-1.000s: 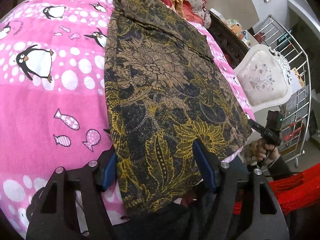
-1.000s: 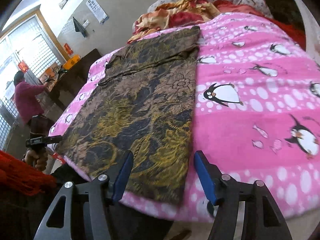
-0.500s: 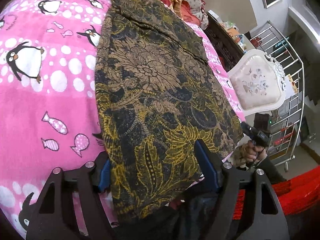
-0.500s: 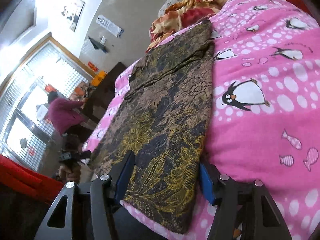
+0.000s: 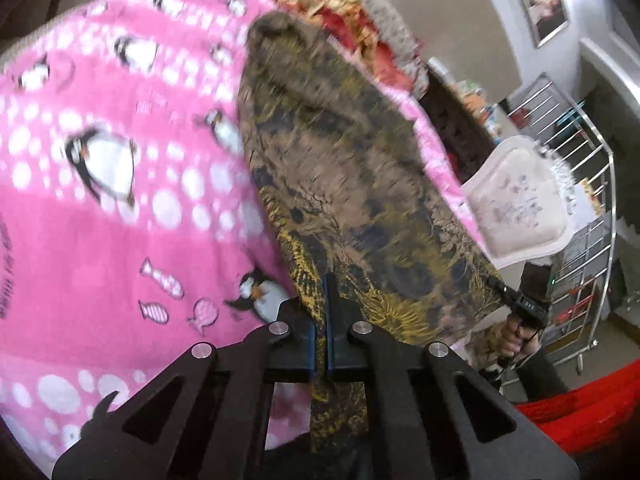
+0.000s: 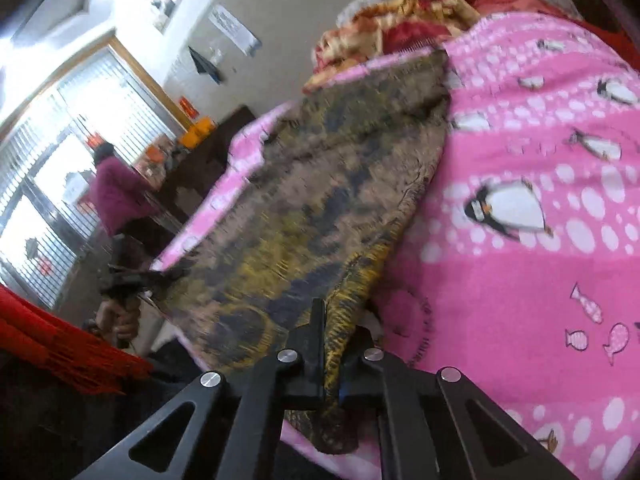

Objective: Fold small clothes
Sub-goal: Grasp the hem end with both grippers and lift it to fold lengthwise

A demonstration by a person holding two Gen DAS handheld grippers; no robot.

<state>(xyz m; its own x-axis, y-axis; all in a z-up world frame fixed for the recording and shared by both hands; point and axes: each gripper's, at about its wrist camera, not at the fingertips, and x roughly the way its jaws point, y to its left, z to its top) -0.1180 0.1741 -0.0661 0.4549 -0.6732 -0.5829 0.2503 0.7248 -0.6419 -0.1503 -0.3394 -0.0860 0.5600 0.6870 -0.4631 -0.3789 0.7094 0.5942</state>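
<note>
Pink penguin blanket covers the bed and fills most of both views; on it lies the dark floral garment, long, reaching from the near edge at 6 o'clock up toward 12 o'clock; red-gold bedding is heaped beyond its far end; a white cushioned chair stands at 3 o'clock in the left view; the left gripper is clamped on the garment's near hem; the right gripper pinches the same hem at its other corner.

garment lies lengthwise on blanket.
</note>
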